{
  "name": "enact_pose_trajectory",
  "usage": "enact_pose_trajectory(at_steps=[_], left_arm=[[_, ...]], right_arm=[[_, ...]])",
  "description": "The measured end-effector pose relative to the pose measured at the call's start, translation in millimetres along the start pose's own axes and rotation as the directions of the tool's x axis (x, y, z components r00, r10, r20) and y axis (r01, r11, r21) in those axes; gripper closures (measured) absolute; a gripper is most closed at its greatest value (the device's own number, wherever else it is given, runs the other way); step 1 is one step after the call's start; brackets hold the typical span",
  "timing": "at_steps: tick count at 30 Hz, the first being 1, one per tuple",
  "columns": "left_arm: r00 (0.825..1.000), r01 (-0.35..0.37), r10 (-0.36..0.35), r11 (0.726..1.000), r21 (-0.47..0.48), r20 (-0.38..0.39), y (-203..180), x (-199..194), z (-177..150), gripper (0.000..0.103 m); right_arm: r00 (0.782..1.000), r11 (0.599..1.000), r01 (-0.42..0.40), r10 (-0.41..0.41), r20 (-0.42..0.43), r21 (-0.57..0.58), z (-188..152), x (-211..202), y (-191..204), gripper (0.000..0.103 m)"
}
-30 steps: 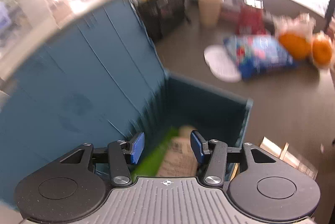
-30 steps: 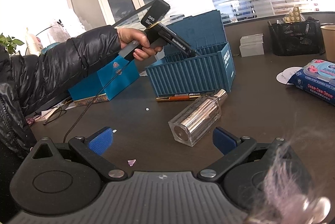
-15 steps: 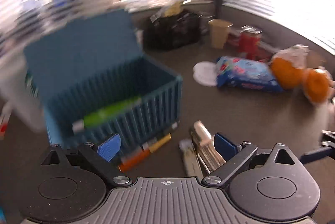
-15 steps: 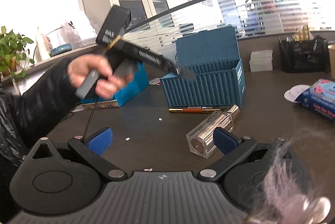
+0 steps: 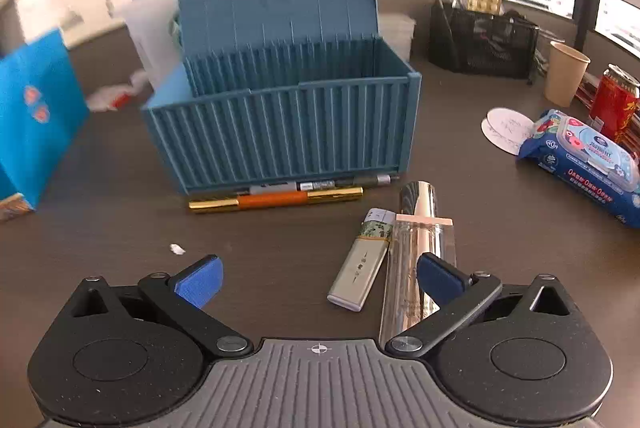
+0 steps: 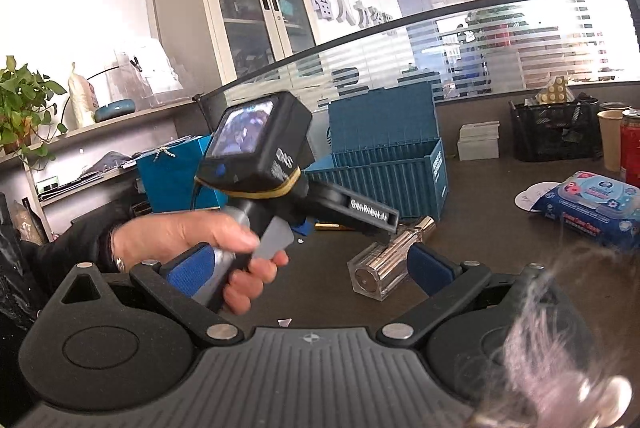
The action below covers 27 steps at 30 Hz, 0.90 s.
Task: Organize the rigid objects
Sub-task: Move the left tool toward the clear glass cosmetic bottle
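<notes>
Your right gripper (image 6: 308, 270): jaws stand wide apart, nothing between the pads.
Your left hand (image 6: 192, 244): ahead-left of the tool, wrapped on the left gripper (image 6: 280, 172) handle.
Clear bottle (image 6: 390, 254): lying on the dark table (image 6: 500, 228), just beyond the right fingertip.
Blue container box (image 6: 396, 172): farther ahead, lid raised.
Wipes pack (image 6: 592, 208): far right.

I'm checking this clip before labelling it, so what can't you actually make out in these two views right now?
- Inside of the blue container box: left wrist view, hidden by its front wall.
- Pens against the box: right wrist view, mostly blocked by the left gripper.
- Clear bottle: its near end sits behind the gripper finger, left wrist view.
- Wet wipes pack: cut by the right edge, both views.
</notes>
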<state>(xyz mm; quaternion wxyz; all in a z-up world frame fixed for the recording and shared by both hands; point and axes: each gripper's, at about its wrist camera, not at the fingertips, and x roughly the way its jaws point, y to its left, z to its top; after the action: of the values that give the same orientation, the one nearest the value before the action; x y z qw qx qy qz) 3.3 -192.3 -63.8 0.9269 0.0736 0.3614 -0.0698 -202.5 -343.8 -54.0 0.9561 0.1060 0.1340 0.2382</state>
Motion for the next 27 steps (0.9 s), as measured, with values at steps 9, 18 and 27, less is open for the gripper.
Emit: enact_pose_trajectory(at_steps=[9,18,27], left_arm=[[0.967,-0.184,0.178,0.983,0.022,0.180,-37.1,-14.8,-28.7,0.000],[0.994,-0.054,0.045,0.995,0.088,0.100,-52.8,-1.3,-38.6,0.000],[0.981,0.158,-0.169,0.980,0.118,0.095,-55.3,2.7,-44.1,0.000]], right_arm=[[1.000,1.000,-0.003,0.003,-0.002,0.025,-5.7,-5.3,-10.4,0.000],[1.000,0.999,0.027,-0.028,0.004,0.046,-9.0,-11.8,-20.4,0.000],[0.999,0.997,0.039,-0.038,-0.017,0.059,-12.7,-8.5,-23.3,0.000]])
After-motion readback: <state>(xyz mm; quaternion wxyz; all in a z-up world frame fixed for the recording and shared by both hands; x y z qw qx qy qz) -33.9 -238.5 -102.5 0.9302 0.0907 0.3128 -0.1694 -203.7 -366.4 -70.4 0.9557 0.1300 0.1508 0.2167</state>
